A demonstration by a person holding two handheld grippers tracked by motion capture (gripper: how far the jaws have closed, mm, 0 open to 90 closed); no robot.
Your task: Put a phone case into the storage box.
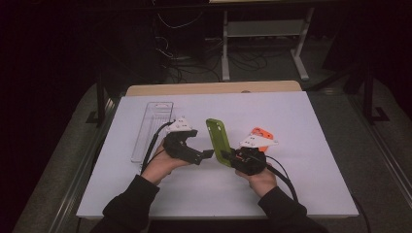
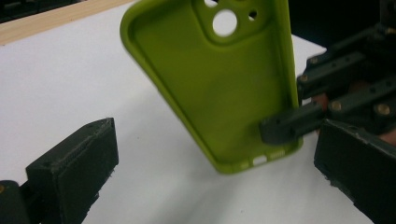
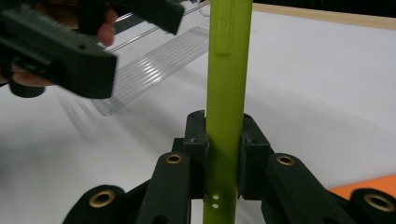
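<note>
- High view: the green phone case stands on edge over the white board, tilted, its lower end caught in the right gripper, which sits just right of the case.
- Right gripper view: its two black jaws press on the case from both sides, pinching the thin edge near the bottom end, where two small holes show; the case rises straight up between them.
- Left gripper view: the left gripper has its jaws spread wide, one at each lower corner of the picture, touching nothing; the case hangs beyond and between them, apart from both.
- That view shows the hollow inner face of the case and its round camera cut-outs, plus one jaw of the right gripper clamped on the case's bottom corner; the right gripper view shows only the narrow side edge with a raised button strip.
- High view places the left gripper just left of the case's lower end.
- A clear plastic tray lies flat on the board well left of the case, beyond the left gripper.
- An orange phone case lies right of the green one, partly hidden behind the right gripper's grey plate.
</note>
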